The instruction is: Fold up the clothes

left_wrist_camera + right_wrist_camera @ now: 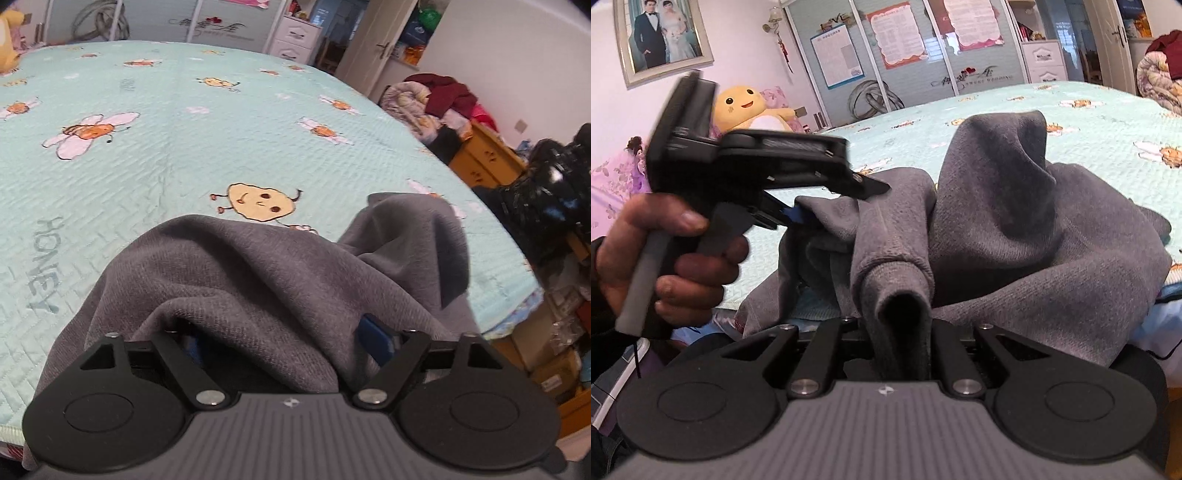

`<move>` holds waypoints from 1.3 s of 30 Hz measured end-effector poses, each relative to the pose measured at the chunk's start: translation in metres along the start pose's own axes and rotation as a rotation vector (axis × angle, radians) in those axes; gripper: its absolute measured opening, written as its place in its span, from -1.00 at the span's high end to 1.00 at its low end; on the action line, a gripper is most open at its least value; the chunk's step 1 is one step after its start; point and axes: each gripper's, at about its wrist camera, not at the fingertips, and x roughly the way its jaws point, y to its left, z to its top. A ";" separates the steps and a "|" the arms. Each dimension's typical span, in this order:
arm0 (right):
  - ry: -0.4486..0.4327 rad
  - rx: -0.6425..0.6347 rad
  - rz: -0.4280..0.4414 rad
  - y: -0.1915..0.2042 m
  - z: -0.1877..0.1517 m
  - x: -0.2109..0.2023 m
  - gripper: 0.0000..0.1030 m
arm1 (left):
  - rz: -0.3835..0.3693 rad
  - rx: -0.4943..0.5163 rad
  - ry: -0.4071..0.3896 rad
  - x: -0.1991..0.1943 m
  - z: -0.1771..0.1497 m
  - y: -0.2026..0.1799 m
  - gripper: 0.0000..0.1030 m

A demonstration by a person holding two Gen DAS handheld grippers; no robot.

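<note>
Grey cloth of the sweater (pixel 1015 229) filled the space straight ahead of both grippers, bunched and lifted off the bed (pixel 184 122). The right gripper (pixel 903 332) was clamped on a ribbed cuff; the left gripper (pixel 280 332) gripped another edge to its left. Between the two grips the fabric sagged.

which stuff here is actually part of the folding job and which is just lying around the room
Part of the job:
- grey sweater, bunched up on the bed
- left claw, shut on the sweater
- right claw, shut on a sweater fold
- bee-print bedspread, the folding surface

Lying about:
- yellow plush toy
- heap of clothes and quilts
- framed wedding photo
</note>
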 end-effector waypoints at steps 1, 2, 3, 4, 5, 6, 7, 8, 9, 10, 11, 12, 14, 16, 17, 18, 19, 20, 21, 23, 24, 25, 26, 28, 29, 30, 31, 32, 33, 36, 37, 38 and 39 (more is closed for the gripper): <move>-0.001 0.002 0.000 -0.001 0.000 0.000 0.79 | -0.003 -0.005 -0.014 -0.003 0.000 0.001 -0.07; -0.001 0.004 -0.001 -0.002 0.000 0.000 0.79 | -0.007 -0.014 -0.032 -0.006 0.002 0.004 0.35; -0.002 0.006 -0.001 -0.002 -0.001 -0.001 0.79 | -0.008 -0.026 -0.050 -0.011 0.004 0.007 0.79; -0.004 0.008 -0.001 -0.003 0.000 -0.001 0.79 | -0.014 -0.038 -0.074 -0.017 0.007 0.010 0.88; -0.007 0.011 -0.001 -0.004 0.000 -0.002 0.79 | -0.029 -0.050 -0.106 -0.025 0.011 0.014 0.94; -0.009 0.013 0.000 -0.004 0.000 -0.002 0.78 | -0.043 -0.062 -0.138 -0.034 0.015 0.017 0.94; -0.012 0.016 0.000 -0.005 0.000 -0.003 0.77 | -0.053 -0.069 -0.171 -0.043 0.018 0.019 0.95; -0.018 0.020 0.001 -0.005 0.001 -0.004 0.74 | -0.057 -0.064 -0.205 -0.054 0.020 0.020 0.95; -0.026 0.026 0.002 -0.005 0.002 -0.004 0.67 | -0.061 -0.053 -0.244 -0.065 0.022 0.020 0.95; -0.033 0.031 0.003 -0.006 0.002 -0.005 0.63 | -0.061 -0.041 -0.282 -0.077 0.023 0.020 0.95; -0.045 0.044 0.003 -0.007 0.003 -0.007 0.49 | -0.058 -0.027 -0.320 -0.090 0.023 0.019 0.95; -0.057 0.059 0.004 -0.009 0.005 -0.009 0.23 | -0.053 -0.012 -0.360 -0.103 0.024 0.018 0.95; -0.083 0.090 0.006 -0.012 0.007 -0.014 -0.05 | -0.047 -0.001 -0.434 -0.128 0.025 0.022 0.95; -0.108 0.120 0.007 -0.016 0.009 -0.018 -0.10 | -0.009 -0.038 -0.480 -0.145 0.025 0.038 0.95; -0.121 0.135 0.008 -0.018 0.010 -0.021 -0.12 | 0.011 -0.057 -0.504 -0.153 0.025 0.047 0.95; -0.134 0.151 0.008 -0.019 0.011 -0.023 -0.14 | 0.030 -0.075 -0.527 -0.162 0.025 0.055 0.94; -0.146 0.165 0.014 -0.021 0.012 -0.025 -0.16 | 0.049 -0.094 -0.550 -0.170 0.025 0.063 0.94; -0.154 0.170 0.016 -0.021 0.013 -0.026 -0.19 | 0.069 -0.113 -0.573 -0.178 0.024 0.071 0.94; -0.161 0.172 0.016 -0.021 0.014 -0.027 -0.22 | 0.088 -0.131 -0.596 -0.187 0.024 0.080 0.93; -0.168 0.191 0.009 -0.024 0.014 -0.028 -0.23 | 0.150 -0.197 -0.580 -0.186 0.019 0.100 0.92; -0.167 0.213 0.001 -0.028 0.014 -0.027 -0.25 | 0.186 -0.233 -0.547 -0.179 0.015 0.111 0.92; -0.166 0.235 -0.007 -0.031 0.014 -0.026 -0.26 | 0.214 -0.261 -0.500 -0.170 0.009 0.119 0.92; -0.164 0.256 -0.015 -0.035 0.014 -0.026 -0.26 | 0.230 -0.279 -0.457 -0.161 0.004 0.125 0.92; -0.162 0.300 -0.032 -0.042 0.014 -0.025 -0.26 | 0.242 -0.311 -0.375 -0.144 -0.010 0.131 0.90; -0.161 0.321 -0.040 -0.045 0.014 -0.024 -0.26 | 0.238 -0.328 -0.341 -0.137 -0.015 0.131 0.76; -0.159 0.343 -0.048 -0.049 0.013 -0.023 -0.26 | 0.229 -0.337 -0.316 -0.134 -0.021 0.130 0.48; -0.158 0.364 -0.056 -0.052 0.013 -0.023 -0.26 | 0.217 -0.339 -0.297 -0.132 -0.028 0.129 0.33; -0.157 0.386 -0.064 -0.056 0.013 -0.022 -0.26 | 0.208 -0.337 -0.280 -0.131 -0.033 0.127 0.11; -0.155 0.408 -0.072 -0.059 0.013 -0.021 -0.26 | 0.203 -0.326 -0.266 -0.130 -0.038 0.123 0.01; -0.159 0.497 -0.106 -0.080 0.013 -0.021 -0.26 | 0.194 -0.281 -0.229 -0.133 -0.049 0.115 -0.14; -0.162 0.533 -0.120 -0.090 0.012 -0.022 -0.27 | 0.197 -0.272 -0.218 -0.134 -0.052 0.117 -0.16; -0.165 0.568 -0.134 -0.100 0.012 -0.022 -0.28 | 0.201 -0.263 -0.207 -0.135 -0.054 0.120 -0.21; -0.168 0.603 -0.147 -0.109 0.012 -0.022 -0.33 | 0.204 -0.255 -0.194 -0.135 -0.058 0.122 -0.24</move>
